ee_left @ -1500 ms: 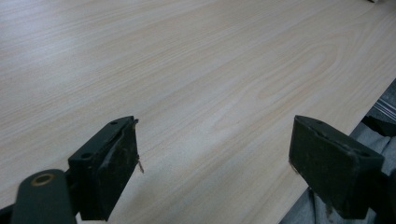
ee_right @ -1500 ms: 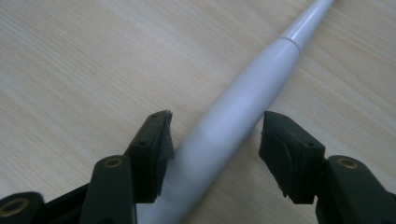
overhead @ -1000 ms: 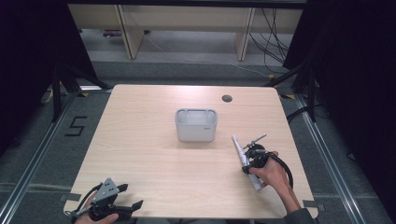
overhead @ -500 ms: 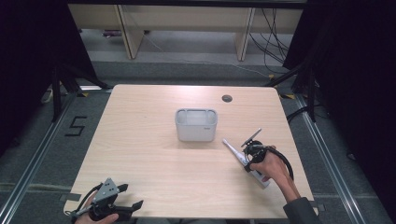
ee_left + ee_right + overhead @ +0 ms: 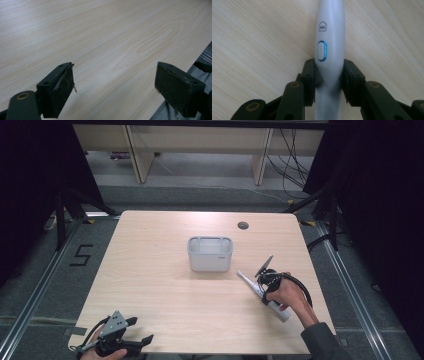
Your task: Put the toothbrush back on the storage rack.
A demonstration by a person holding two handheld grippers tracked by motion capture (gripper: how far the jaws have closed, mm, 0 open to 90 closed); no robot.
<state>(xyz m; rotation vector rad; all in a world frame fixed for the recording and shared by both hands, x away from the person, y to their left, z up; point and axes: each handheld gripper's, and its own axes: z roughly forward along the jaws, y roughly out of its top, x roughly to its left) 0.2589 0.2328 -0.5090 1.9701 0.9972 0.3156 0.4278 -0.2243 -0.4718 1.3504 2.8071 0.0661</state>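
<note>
The white toothbrush handle (image 5: pixel 329 50) sits pinched in the right hand-held gripper (image 5: pixel 329 82), maybe touching the counter (image 5: pixel 165 285). The left hand-held gripper (image 5: pixel 115 87) gapes wide.

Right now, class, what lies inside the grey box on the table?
The grey box sits open-topped; in the high view only pale inner walls and a divider near its back rim show. Its floor is hidden by the front wall.

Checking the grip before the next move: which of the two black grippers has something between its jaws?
The right gripper: its jaws press on the sides of a white electric toothbrush handle. The left gripper is open over the bare pale wooden table.
</note>
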